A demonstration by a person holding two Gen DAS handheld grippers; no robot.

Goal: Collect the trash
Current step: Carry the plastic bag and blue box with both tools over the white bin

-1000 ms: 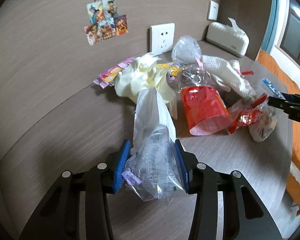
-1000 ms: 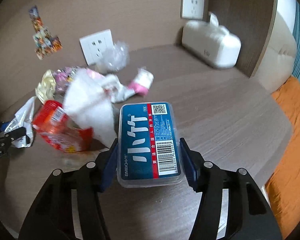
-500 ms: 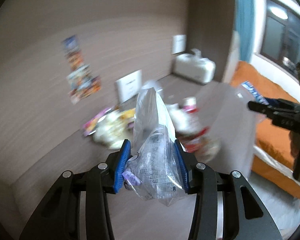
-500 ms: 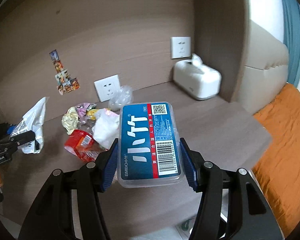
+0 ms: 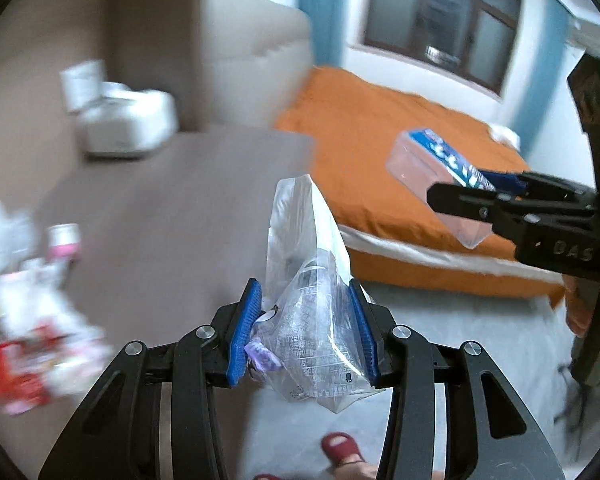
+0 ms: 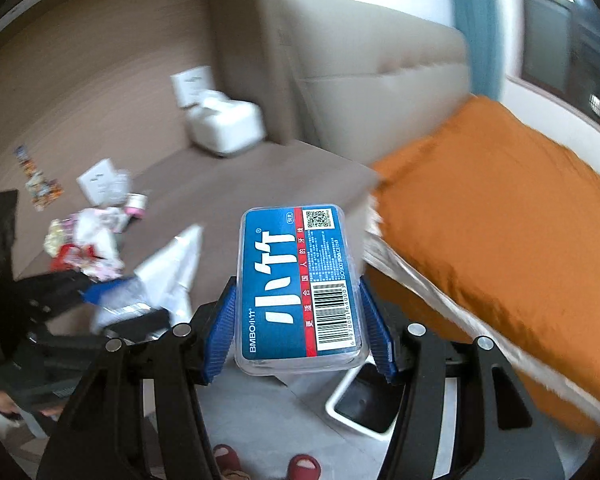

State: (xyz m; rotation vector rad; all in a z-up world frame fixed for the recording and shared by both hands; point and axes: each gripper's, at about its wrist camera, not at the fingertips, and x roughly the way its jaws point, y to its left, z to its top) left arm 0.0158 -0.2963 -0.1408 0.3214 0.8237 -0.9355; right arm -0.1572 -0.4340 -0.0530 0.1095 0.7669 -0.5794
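Both hands loaded, past the desk (image 5: pixel 172 184) edge.
We clamp a clear plastic bag (image 5: pixel 312 312) in the left gripper (image 5: pixel 306 330), a blue-labelled box (image 6: pixel 298 288) in the right gripper (image 6: pixel 298 326).

Crumpled clear bag (image 5: pixel 316 320) & blue-labelled clear box (image 6: pixel 298 288), each clamped betw. jaws.

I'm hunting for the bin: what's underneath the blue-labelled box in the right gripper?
Below the blue-labelled box stands a white bin with a dark inside on the floor; the box and the right gripper cover its near part.
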